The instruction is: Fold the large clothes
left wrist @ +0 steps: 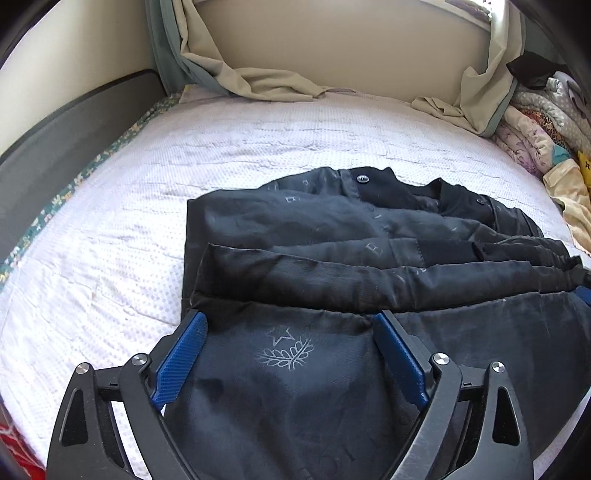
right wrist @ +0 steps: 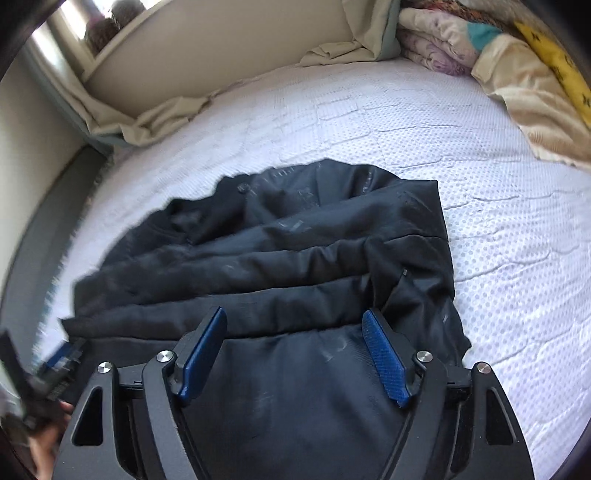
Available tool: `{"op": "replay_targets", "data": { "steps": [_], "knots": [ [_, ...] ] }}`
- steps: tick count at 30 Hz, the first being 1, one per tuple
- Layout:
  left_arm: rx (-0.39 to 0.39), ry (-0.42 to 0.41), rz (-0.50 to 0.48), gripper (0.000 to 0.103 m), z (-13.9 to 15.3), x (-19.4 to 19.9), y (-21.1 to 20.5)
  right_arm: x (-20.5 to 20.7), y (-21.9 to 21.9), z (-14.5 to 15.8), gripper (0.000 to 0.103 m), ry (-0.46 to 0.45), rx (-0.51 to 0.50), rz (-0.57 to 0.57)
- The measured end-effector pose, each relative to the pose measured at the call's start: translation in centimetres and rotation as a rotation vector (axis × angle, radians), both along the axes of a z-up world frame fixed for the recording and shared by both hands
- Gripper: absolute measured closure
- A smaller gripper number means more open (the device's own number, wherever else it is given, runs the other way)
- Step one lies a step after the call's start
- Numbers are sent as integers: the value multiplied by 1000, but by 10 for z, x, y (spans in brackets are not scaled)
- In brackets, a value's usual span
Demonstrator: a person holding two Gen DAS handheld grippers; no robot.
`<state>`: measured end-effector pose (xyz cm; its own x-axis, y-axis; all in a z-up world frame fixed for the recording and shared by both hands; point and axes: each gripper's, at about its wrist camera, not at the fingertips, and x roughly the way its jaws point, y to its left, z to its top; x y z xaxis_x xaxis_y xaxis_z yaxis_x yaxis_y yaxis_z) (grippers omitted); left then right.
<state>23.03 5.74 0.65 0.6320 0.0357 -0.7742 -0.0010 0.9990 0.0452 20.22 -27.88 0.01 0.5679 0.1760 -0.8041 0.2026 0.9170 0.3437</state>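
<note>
Dark navy printed fabric garment [left wrist: 369,236], part-folded, lies centre frame on white dotted quilted bedspread [left wrist: 110,221], folded edge across middle. Left gripper [left wrist: 290,325] and right gripper [right wrist: 295,321] both released, blue pads spread above cloth, gripping nothing; likely fold just laid.

A white dotted bedspread [left wrist: 258,147] covers the bed, creased in low ridges. At nine o'clock in the left wrist view a green floral sheet edge [left wrist: 74,184] peeks out beside a grey padded bed frame [left wrist: 55,129]. Beige curtains [left wrist: 258,81] trail onto the bedspread at twelve o'clock against a cream wall [left wrist: 332,48]. At two o'clock sits a pile of folded patterned blankets [left wrist: 535,122], a black cloth [left wrist: 528,70] lying on top. In the right wrist view, a yellow fabric [right wrist: 554,62] lies at one o'clock, and a window ledge [right wrist: 110,33] shows at eleven.
</note>
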Motion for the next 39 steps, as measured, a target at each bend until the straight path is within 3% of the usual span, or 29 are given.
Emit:
{"op": "replay_targets", "data": {
  "steps": [6,16,25,28,34,39],
  "knots": [
    [-27,0,21,9,10,-5,5,-13,-17,16,26,-14,190,-46],
    [-84,-27,53,9,34,-11,16,-14,-32,23,26,-39,221,-111],
    [-125,-35,97,7,48,-20,36,-24,-35,44,24,-126,163,-122],
    [-83,-33,115,5,50,-21,39,-29,-30,58,22,-179,80,-119],
    [-63,-25,128,5,53,-21,44,-50,3,92,22,-288,-105,-42],
    [-27,-14,128,5,50,-21,43,-62,37,104,19,-357,-100,74]
  ]
}}
